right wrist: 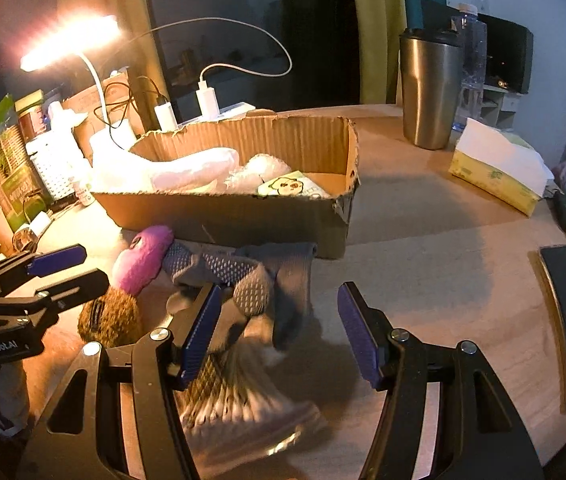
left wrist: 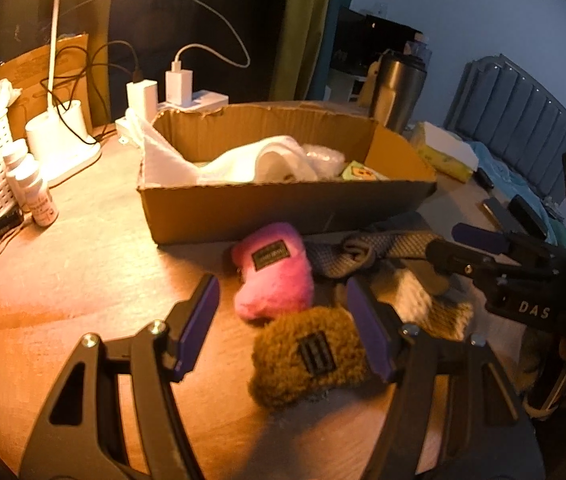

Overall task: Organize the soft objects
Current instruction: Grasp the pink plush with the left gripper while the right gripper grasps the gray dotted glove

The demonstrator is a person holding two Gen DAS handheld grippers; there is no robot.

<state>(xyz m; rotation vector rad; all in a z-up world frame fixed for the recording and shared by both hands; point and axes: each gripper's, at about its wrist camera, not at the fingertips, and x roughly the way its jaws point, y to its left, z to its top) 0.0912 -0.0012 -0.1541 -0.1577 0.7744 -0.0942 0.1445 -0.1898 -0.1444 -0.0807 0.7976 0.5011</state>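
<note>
Two tools hang apart and empty over your worktop (right wrist: 423, 248): the left tool (left wrist: 283, 320) straddles the brown plush (left wrist: 307, 356), the right tool (right wrist: 279, 320) the striped cloth (right wrist: 239, 396). Beyond lie the pink plush (left wrist: 273, 270) and grey sock (right wrist: 239, 276), against the box (left wrist: 283, 216) holding white cloth (left wrist: 267, 160). Behind: lamp (left wrist: 59, 132), chargers (left wrist: 179, 88), tumbler (right wrist: 429, 88), tissues (right wrist: 495, 168).

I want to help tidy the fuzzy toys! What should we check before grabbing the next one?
1. Left gripper jaws open: ok.
2. Right gripper jaws open: ok.
3. Brown plush pouch between left jaws: ok, nearer one side.
4. Pink plush pouch out of the way: cannot tell, it sits very close.
5. Room left in the cardboard box: ok.
6. Grey sock not tangled with pouches: cannot tell.
</note>
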